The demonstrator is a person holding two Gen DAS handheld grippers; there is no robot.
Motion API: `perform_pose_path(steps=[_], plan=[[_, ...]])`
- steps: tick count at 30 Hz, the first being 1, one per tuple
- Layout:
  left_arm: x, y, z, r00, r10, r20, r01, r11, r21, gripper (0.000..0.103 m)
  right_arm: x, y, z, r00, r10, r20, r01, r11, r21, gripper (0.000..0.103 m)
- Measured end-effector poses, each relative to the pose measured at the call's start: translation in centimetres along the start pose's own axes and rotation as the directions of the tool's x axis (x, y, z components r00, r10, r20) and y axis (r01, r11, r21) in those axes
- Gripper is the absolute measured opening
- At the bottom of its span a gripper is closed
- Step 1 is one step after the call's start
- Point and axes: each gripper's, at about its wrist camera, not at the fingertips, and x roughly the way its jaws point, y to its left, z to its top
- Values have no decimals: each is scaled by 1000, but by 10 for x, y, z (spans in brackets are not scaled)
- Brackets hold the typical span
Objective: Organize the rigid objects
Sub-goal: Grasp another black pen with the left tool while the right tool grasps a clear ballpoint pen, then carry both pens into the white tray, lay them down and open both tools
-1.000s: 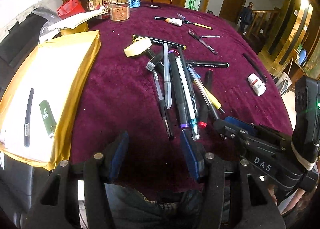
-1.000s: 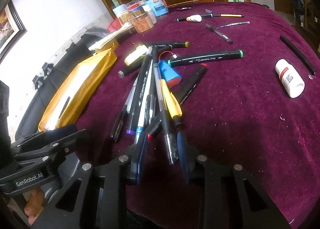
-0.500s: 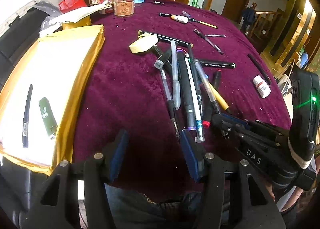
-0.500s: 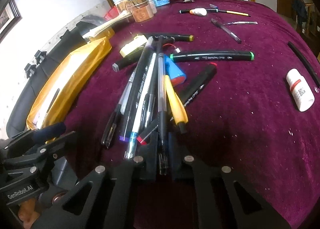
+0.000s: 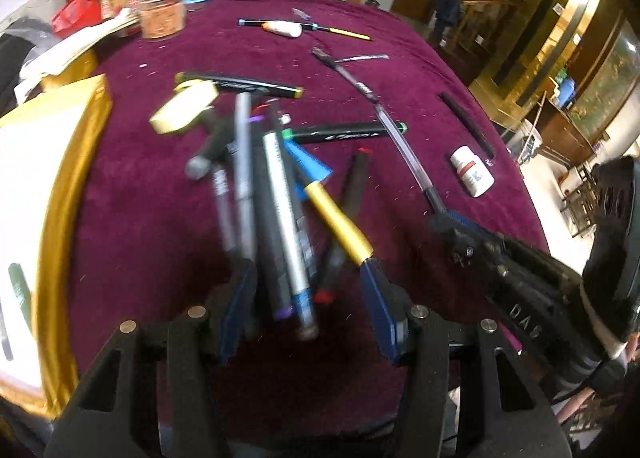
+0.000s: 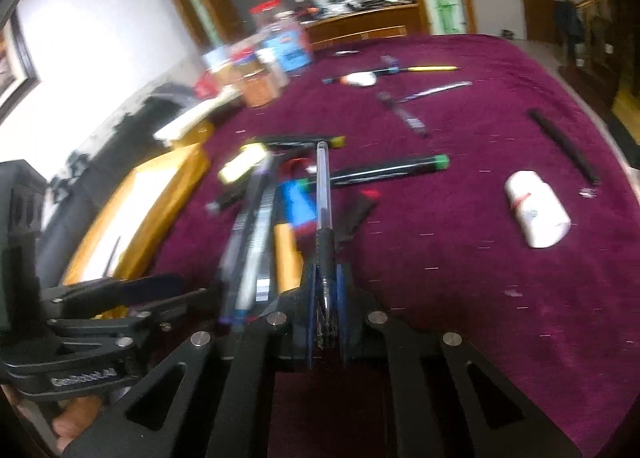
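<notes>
on the maroon tabletop (image 5: pixel 132 185) i saw the pile of pens (image 5: pixel 272 193) beside the yellow envelope (image 5: pixel 36 185), my left tool (image 5: pixel 308 314) wide apart at the pile's near end, my right tool (image 6: pixel 325 298) clamped on a clear pen (image 6: pixel 322 193) lifted over it.

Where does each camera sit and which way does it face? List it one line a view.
Left wrist: on the open left gripper, facing the pen pile; right gripper shows at right.
Right wrist: on the right gripper, shut on a clear pen; left gripper shows at left.
Shared: pile, white bottle, maroon tablecloth.
</notes>
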Motion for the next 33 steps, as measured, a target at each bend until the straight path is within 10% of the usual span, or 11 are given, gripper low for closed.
perform_pose_path(steps=[16,33], plan=[[56,9,39,994,-32,-104,16,988,-153,31,22,-19,-15,992,-108,-69,110,994,22,9],[29,-1,6,999,21,-42,-22,1000,-22,7,16,-27,-18,994,-85,-69,88,995,41,9]])
